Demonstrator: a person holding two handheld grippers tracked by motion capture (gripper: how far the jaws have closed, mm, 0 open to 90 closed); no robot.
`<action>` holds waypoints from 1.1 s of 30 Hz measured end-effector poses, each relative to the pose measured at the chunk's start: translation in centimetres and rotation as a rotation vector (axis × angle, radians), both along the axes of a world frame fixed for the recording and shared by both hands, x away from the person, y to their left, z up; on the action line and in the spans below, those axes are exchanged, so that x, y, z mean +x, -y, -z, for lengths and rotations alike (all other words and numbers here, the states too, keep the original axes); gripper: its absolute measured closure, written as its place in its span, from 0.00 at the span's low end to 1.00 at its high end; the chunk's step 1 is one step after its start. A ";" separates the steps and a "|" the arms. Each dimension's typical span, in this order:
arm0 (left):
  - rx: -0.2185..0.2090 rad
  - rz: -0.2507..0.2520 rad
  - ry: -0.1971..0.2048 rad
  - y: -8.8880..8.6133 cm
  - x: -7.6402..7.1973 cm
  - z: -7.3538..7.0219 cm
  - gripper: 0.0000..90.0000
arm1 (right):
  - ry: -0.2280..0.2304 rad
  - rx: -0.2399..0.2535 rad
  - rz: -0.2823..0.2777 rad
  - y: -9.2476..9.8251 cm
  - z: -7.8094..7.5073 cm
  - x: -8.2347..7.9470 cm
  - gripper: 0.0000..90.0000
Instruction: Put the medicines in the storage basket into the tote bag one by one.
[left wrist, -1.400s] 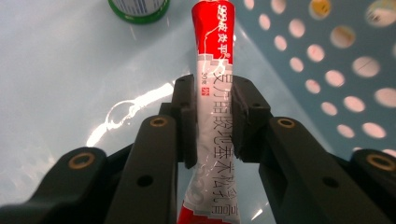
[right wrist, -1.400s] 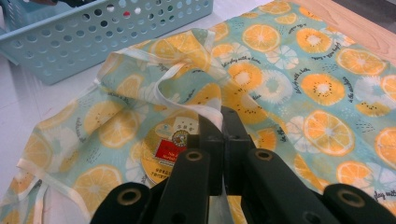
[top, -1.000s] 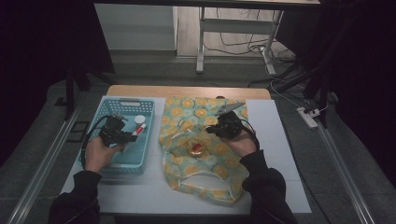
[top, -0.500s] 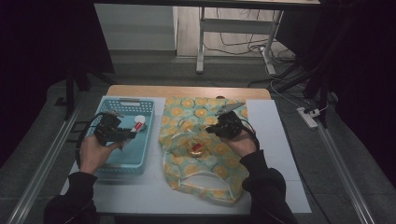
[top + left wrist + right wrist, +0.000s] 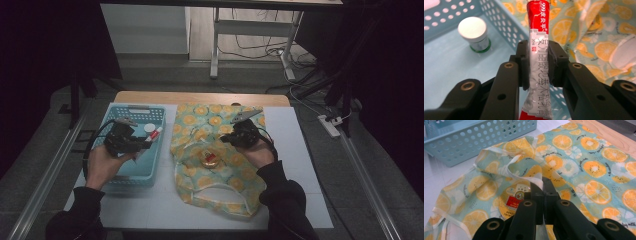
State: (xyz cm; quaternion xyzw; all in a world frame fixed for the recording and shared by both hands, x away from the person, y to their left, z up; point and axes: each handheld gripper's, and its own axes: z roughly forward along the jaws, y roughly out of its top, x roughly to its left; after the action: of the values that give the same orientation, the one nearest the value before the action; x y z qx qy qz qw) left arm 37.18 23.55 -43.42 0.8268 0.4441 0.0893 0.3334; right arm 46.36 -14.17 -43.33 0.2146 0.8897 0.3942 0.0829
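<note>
high view: white table (image 5: 300, 165), person's side at the bottom. landmark: blue basket (image 5: 131, 172) at the table's left.

- left gripper (image 5: 142, 145): above the basket, toward its right wall; jaws clamped on a red-and-white tube (image 5: 537, 57), which in the left gripper view stands between the pads, its red end reaching past the basket's wall.
- white-capped jar (image 5: 475, 33): upright inside the basket, on its floor, apart from the tube.
- lemon-print cloth bag (image 5: 220, 165): flat on the table just right of the basket.
- right gripper (image 5: 226, 139): over the bag, well right of the basket; in the right gripper view jaws pinched together on a white strap (image 5: 522, 171) of the bag.
- round yellow tin (image 5: 512, 200): on the bag, just beside the right gripper's jaws, with a red label.
</note>
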 end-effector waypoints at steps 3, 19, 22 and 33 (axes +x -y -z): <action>-0.010 0.023 -0.002 0.7 -0.3 -0.3 0.82 | 0.000 0.000 0.000 0.0 0.0 0.0 1.00; -0.051 0.115 -0.033 4.8 -1.4 -0.1 0.82 | -0.001 0.003 0.002 0.0 0.0 0.0 1.00; -0.049 0.135 -0.037 5.7 -1.5 0.0 0.82 | 0.000 0.003 0.001 -0.1 0.0 -0.1 1.00; -0.034 0.191 -0.040 8.7 -1.5 0.2 0.82 | 0.002 0.008 0.001 -0.1 -0.2 -0.2 1.00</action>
State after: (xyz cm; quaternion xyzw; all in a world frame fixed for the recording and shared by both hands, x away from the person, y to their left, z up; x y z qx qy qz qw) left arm 35.68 14.85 -43.65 0.8614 0.3710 0.0331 0.3454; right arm 46.21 -14.10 -43.13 0.2149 0.8880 0.3979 0.0833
